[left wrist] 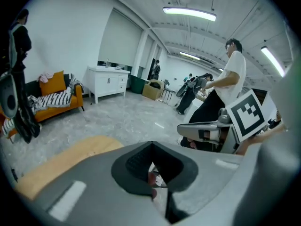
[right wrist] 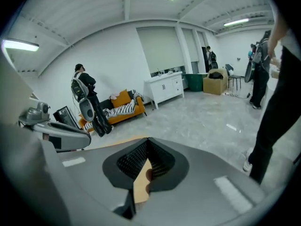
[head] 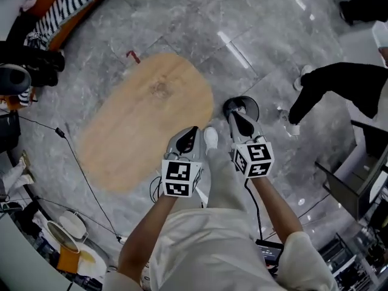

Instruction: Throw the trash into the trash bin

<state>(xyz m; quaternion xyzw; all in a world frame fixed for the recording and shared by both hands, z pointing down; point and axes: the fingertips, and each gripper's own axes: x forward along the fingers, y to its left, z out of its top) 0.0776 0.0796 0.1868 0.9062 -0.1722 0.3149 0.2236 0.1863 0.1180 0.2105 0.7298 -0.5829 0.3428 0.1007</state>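
Both grippers are raised in front of me, side by side over the grey marble floor. My left gripper has its jaws together, and only a sliver of something pale and reddish shows through the gap behind the pads. My right gripper is shut too, with nothing between its pads and only the wooden table seen behind them. No trash shows in either one. A round black object with a pale middle stands on the floor just beyond the right gripper's tips. I cannot tell whether it is the bin.
An oval wooden table lies to the left of the grippers. An orange sofa with a striped cloth is at the far left. A person in black stands at the right. Cables trail over the floor, and a white cabinet stands by the wall.
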